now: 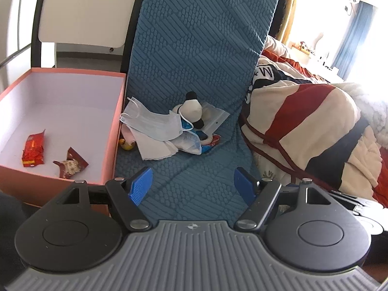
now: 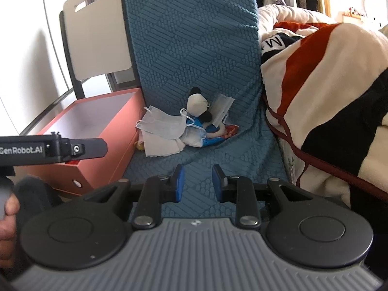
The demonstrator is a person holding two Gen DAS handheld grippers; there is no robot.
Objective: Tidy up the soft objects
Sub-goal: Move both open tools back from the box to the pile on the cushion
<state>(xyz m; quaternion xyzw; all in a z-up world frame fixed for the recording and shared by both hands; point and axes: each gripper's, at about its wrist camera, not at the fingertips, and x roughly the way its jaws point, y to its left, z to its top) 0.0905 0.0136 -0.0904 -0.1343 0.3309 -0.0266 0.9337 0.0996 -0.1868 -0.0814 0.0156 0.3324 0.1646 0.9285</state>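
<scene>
A pile of soft things lies on the blue quilted mat (image 1: pixel 194 72): a pale blue face mask (image 1: pixel 155 123), a white cloth (image 1: pixel 155 148), a black-and-white plush toy (image 1: pixel 192 108), a clear plastic bag (image 1: pixel 213 118) and blue packets. The pile also shows in the right wrist view, with the mask (image 2: pixel 162 123) and plush toy (image 2: pixel 197 103). My left gripper (image 1: pixel 194 184) is open and empty, short of the pile. My right gripper (image 2: pixel 197 181) is open with a narrower gap, empty, also short of the pile. The left gripper's body (image 2: pixel 53 149) shows at the left.
An open pink box (image 1: pixel 111 131) stands left of the pile and holds a red snack packet (image 1: pixel 32 151) and a torn wrapper (image 1: pixel 70 166). A striped blanket (image 1: pixel 303 126) is heaped on the right. A white chair back (image 2: pixel 97 36) stands behind the box.
</scene>
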